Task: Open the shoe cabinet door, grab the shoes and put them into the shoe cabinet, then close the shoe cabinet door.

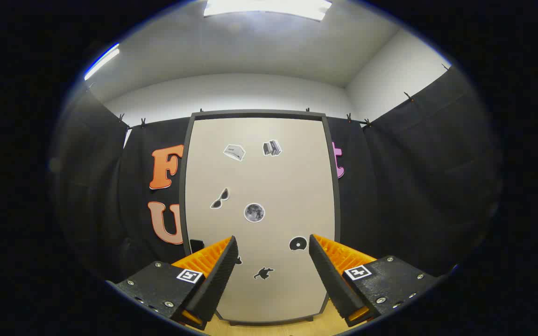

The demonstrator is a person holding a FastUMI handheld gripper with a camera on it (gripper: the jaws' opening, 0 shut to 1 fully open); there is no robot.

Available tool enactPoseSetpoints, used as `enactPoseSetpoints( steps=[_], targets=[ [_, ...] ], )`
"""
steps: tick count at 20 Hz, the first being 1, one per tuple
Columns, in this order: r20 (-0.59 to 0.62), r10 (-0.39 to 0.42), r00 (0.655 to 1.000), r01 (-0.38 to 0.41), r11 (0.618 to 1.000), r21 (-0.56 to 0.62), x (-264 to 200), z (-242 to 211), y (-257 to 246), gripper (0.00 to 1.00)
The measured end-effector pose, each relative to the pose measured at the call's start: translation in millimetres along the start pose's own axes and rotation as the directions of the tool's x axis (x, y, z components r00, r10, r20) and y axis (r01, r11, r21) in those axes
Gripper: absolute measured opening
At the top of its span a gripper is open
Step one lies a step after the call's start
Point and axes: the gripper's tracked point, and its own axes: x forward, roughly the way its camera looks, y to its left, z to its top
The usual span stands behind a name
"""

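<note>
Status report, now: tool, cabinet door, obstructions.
Tool open, holding nothing. Shoe cabinet door shut, just ahead of the fingers. Nothing between tool and door.

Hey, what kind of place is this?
Probably an indoor recording booth: black cloth clipped up as walls, a ceiling light, and a closed shoe cabinet door with stickers standing ahead of the open gripper.

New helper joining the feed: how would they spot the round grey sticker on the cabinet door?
Find the tall beige cabinet door with dark frame ahead of the open gripper. The round grey moon-like sticker sits mid-door, above the fingers, right of a sunglasses sticker; it is the plain full disc.
</note>
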Motion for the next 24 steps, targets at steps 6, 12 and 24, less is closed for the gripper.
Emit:
enactPoseSetpoints(
  steps=[6,12,24],
  targets=[
    [0.018,0.002,1.000,-0.002,1.000,0.008,4,7,-2,0.95],
    [0.008,-0.012,1.000,0.012,1.000,0.004,3,3,-14,0.95],
    [-0.041,0.036,0.998,-0.035,0.999,0.021,12,-24,1,0.95]
  ],
)
